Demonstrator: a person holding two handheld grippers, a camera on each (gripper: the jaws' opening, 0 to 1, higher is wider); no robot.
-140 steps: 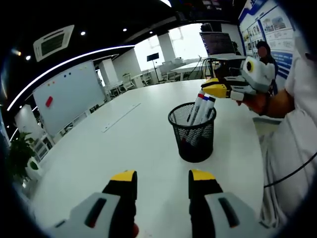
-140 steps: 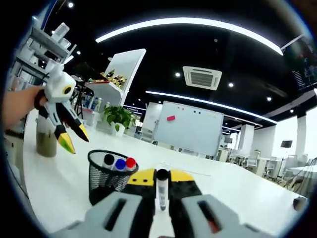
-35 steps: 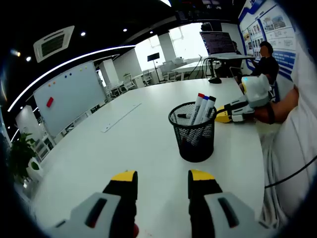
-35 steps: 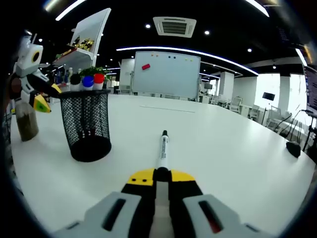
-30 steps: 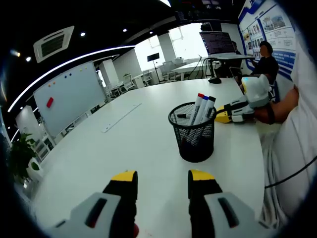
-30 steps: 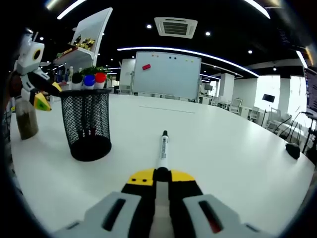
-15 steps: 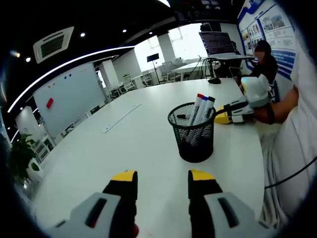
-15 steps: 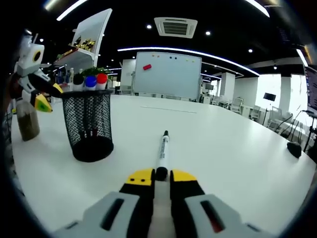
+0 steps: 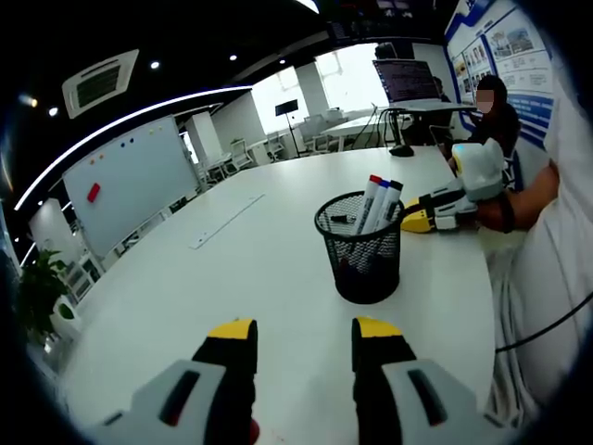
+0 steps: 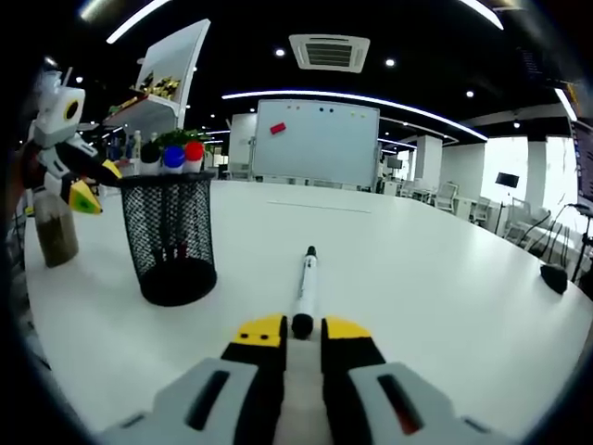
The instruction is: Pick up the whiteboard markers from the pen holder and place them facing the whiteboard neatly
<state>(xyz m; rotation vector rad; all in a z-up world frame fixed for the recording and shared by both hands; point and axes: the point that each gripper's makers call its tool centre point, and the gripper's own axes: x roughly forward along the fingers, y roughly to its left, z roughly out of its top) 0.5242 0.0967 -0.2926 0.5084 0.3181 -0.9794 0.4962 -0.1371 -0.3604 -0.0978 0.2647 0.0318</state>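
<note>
Tabletop (image 10: 445,306): broad and white, carrying everything here; a long pale strip lies flat on it toward the far side, seen in the left gripper view.

Pen holder (image 9: 361,246): black wire-mesh cup standing upright on the tabletop, ahead of the left gripper (image 9: 301,338) and a little to its right. In the right gripper view it stands to the left of the lying marker, apart from it.

Markers in the holder (image 9: 377,206): three stand in the mesh cup, caps up — red, blue and black — leaning toward one side of the rim.

Marker on the tabletop (image 10: 305,287): white barrel with black ends, lying flat, its far tip aimed toward the whiteboard (image 10: 318,144) across the room.

Right gripper (image 10: 301,328): low over the tabletop, its yellow-tipped fingers slightly apart on either side of the marker's near end; a thin gap shows on each side, so they are not clamped on it. In the left gripper view it sits just beyond the holder, held in a person's hand (image 9: 496,199).

Left gripper: fingers well apart, with nothing between them, hovering over bare tabletop short of the holder.

Bottle (image 10: 54,232): brownish, upright near the tabletop's edge, left of the holder in the right gripper view.

Potted plant (image 9: 37,287): green — beside the whiteboard's side of the room.
</note>
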